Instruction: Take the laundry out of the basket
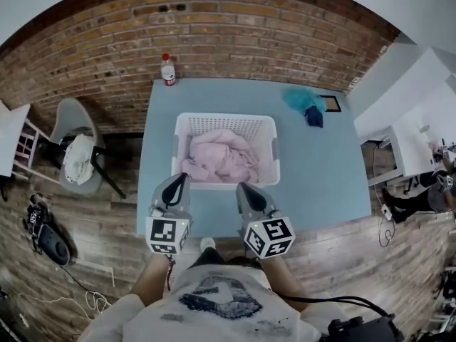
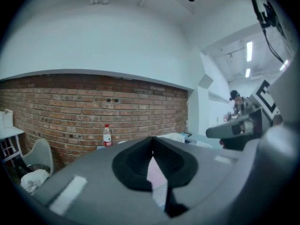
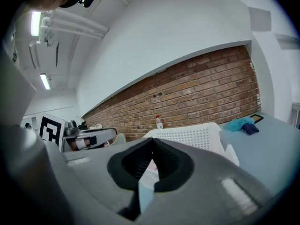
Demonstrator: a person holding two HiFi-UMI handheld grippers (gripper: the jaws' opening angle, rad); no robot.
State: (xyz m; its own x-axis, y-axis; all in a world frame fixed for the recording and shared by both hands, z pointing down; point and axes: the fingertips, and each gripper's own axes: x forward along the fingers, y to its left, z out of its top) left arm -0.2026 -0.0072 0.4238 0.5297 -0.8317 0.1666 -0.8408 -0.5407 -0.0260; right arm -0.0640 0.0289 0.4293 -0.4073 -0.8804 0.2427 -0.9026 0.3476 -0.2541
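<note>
Pink laundry [image 1: 221, 159] lies heaped in the white basket [image 1: 224, 117] at the middle of the blue desk [image 1: 320, 169]. The left claw [image 1: 183, 177] and the right claw [image 1: 242, 186] hang by the basket's near rim, each with jaws together, holding nothing. A bottle [image 1: 168, 70] stands at the desk's far edge.

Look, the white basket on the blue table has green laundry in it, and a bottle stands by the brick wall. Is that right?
Not quite. The laundry in the white basket is pink, not green; the head view shows it. The rest holds: the basket sits on the blue table, and a bottle stands by the brick wall.
</note>
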